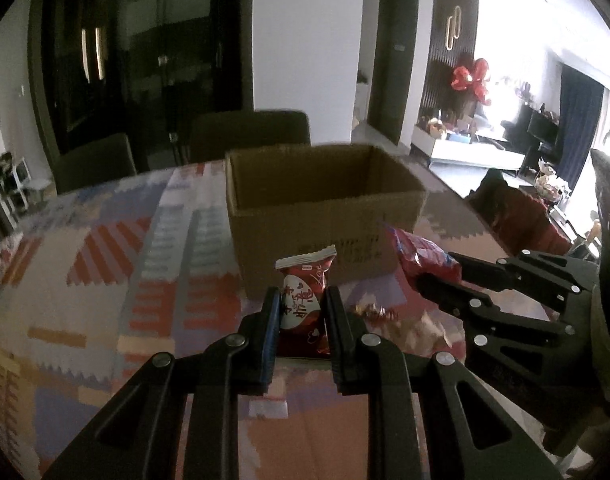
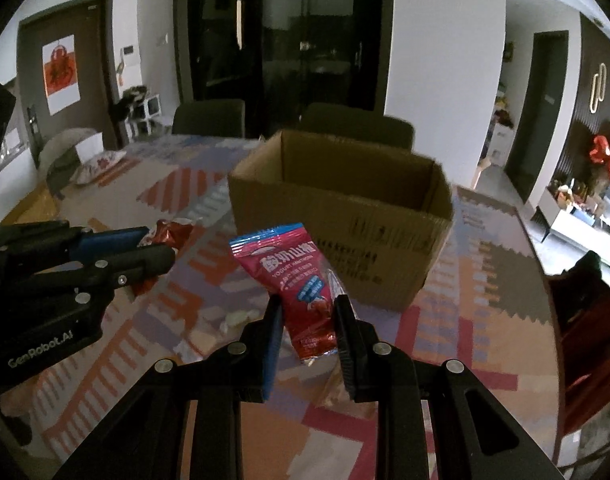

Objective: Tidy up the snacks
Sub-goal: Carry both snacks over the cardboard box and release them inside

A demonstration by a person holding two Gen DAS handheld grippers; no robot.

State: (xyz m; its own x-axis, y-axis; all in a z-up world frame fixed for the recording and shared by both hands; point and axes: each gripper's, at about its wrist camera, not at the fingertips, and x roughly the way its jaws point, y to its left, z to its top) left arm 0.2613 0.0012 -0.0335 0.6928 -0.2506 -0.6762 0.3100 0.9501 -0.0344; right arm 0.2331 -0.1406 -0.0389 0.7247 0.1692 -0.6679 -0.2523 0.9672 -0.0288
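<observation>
- Patchwork-patterned cloth in red, blue and cream covers the desk [image 1: 105,280], with dark chairs [image 1: 249,128] drawn up on its far side and tall dark glass doors [image 2: 305,32] behind them.
- At the centre of the desk stands an open cardboard box [image 1: 317,216], upright, its flaps out of sight and black print along its near wall.
- Left gripper [image 1: 303,304] has its jaws clenched on a small red snack packet [image 1: 305,300] with a white crimped top edge and a white heart panel; the packet stands upright between the fingers, just in front of the box's near wall.
- Right gripper [image 2: 308,312] has its jaws grasping a red-and-blue yogurt hawthorn pouch [image 2: 293,280], pinched near its lower end and tilted with its blue top leaning left, close to the box's near corner.
- From the left wrist view the right gripper enters from the right, beside the box, carrying the same pouch; from the right wrist view the left gripper comes in from the left, its body marked "GenRobot.AI".
- Small loose sweets [image 1: 371,310] in shiny wrappers lie on the cloth between the two grippers.
- White pillow [image 2: 101,164] with a red motif rests near the desk's far left end.
- Red balloons [image 1: 471,76] hang against a slatted dark wall on the right, with a bright living area beyond.
</observation>
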